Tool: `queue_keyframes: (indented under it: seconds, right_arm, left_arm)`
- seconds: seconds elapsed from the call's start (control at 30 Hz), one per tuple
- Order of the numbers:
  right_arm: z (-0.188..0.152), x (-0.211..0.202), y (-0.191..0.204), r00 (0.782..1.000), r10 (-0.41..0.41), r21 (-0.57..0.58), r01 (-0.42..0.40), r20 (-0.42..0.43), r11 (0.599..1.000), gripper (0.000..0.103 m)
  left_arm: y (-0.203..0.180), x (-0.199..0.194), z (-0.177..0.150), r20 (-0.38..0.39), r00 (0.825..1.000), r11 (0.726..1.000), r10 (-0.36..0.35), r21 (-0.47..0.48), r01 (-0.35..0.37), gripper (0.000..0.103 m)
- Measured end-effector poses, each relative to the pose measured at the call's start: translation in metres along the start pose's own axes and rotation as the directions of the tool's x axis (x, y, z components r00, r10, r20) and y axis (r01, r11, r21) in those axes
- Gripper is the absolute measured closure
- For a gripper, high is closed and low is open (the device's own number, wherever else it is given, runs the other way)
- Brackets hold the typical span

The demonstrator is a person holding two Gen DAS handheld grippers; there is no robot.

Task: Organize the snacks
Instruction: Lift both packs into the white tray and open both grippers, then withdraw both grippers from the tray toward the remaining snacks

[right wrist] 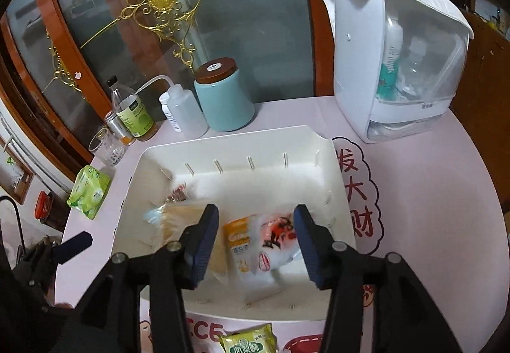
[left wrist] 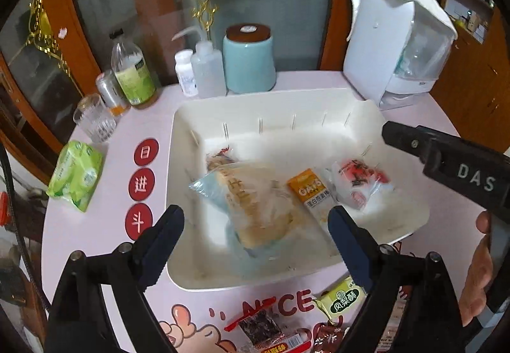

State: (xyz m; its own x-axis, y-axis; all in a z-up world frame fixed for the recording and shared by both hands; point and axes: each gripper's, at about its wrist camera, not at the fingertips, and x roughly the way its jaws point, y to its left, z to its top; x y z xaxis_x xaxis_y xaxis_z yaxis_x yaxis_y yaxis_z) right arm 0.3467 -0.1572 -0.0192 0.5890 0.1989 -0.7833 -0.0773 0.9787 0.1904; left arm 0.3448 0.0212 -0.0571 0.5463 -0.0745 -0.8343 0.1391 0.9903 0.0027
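A white bin [left wrist: 178, 142] [right wrist: 322, 168] stands on the pink table. In it lie a clear-wrapped bread [left wrist: 255, 203] [right wrist: 178, 219], an orange oat bar [left wrist: 310, 190] [right wrist: 240, 241] and a red-and-white packet [left wrist: 360, 181] [right wrist: 280, 238]. My left gripper [left wrist: 256, 227] is open and empty above the bin's near side. My right gripper [right wrist: 256, 235] is open and empty over the bin; its finger shows in the left wrist view [left wrist: 411, 142]. A green pineapple cake packet [left wrist: 344, 298] [right wrist: 248, 342] and a dark snack bar [left wrist: 259, 329] lie on the table in front of the bin.
Behind the bin stand a teal jar [left wrist: 248, 63] [right wrist: 223, 95], a squeeze bottle [left wrist: 207, 69], a pill bottle [left wrist: 185, 72], a green-label bottle [left wrist: 134, 72], a glass [left wrist: 94, 118] and a white dispenser box [left wrist: 395, 47] [right wrist: 395, 66]. A green tissue pack [left wrist: 75, 176] lies left.
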Motion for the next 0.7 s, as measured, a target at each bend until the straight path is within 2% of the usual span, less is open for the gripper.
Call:
queue_keyframes:
  seconds: [0.13, 0.23, 0.7]
  right_arm:
    - [-0.005, -0.008, -0.001, 1.000, 0.010, -0.005, -0.010, -0.003, 1.000, 0.053]
    - [-0.008, -0.016, -0.002, 1.000, 0.009, -0.016, -0.009, 0.001, 1.000, 0.053]
    - [-0.032, -0.075, 0.003, 0.998, 0.052, -0.076, -0.050, 0.033, 0.996, 0.054]
  left_arm:
    - [-0.008, -0.012, -0.003, -0.004, 1.000, 1.000, -0.003, 0.022, 0.003, 0.010]
    - [-0.013, -0.024, -0.005, 0.017, 1.000, 0.999, 0.010, 0.032, -0.010, 0.000]
    - [-0.020, -0.079, -0.030, 0.047, 0.999, 1.000, 0.022, 0.014, -0.023, 0.000]
